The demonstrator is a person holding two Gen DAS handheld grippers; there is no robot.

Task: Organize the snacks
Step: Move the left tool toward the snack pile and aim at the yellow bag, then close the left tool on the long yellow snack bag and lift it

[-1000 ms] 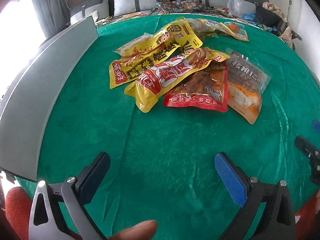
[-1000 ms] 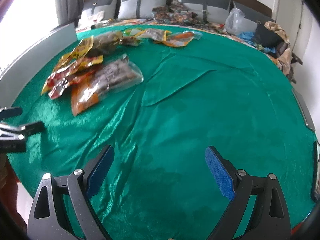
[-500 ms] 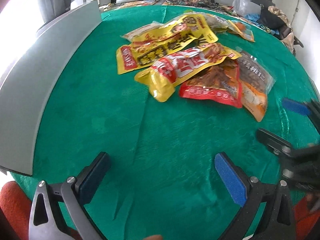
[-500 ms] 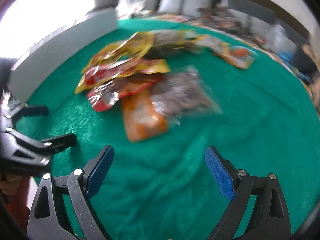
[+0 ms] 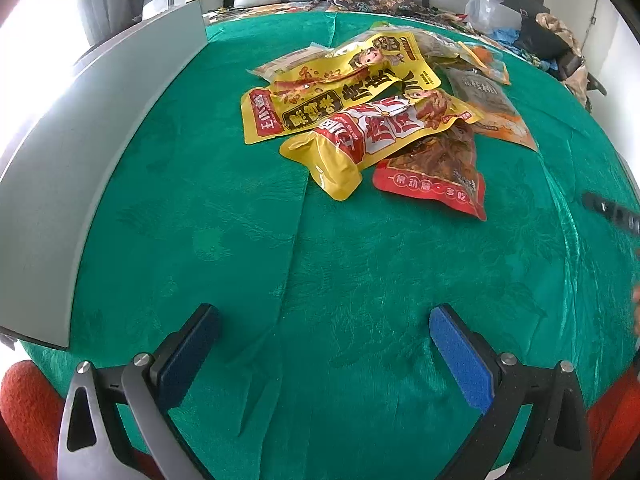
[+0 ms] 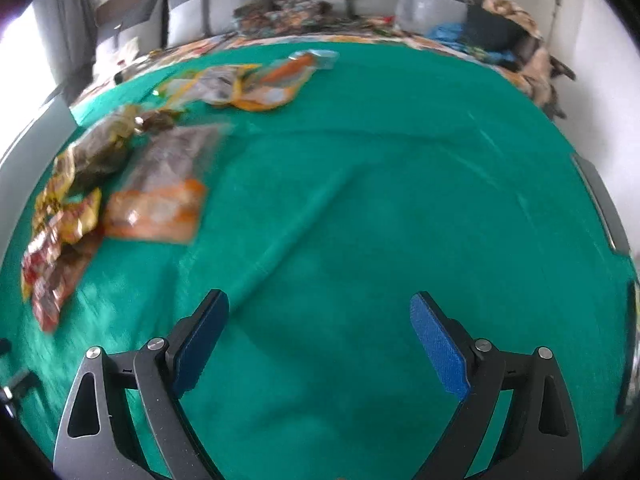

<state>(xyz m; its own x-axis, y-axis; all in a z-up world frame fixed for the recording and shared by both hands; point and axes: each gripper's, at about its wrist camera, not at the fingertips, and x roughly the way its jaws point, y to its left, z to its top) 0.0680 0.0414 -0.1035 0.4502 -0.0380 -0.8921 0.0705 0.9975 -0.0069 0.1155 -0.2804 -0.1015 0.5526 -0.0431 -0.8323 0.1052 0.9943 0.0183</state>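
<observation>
Left wrist view: a grey board (image 5: pixel 80 168) is seen along the left edge of the green cloth (image 5: pixel 320 280). The left gripper (image 5: pixel 324 344) is held low over bare cloth, its jaws wide apart with nothing between them. Farther ahead, a pile of snack bags is found: a yellow bag (image 5: pixel 332 92), a yellow and red bag (image 5: pixel 372 136), then a red bag (image 5: pixel 436 172) (partly under it). In the right wrist view, the bags (image 6: pixel 156 184) are seen blurred at the left. The right gripper (image 6: pixel 320 344) is wide open too, and nothing is held.
</observation>
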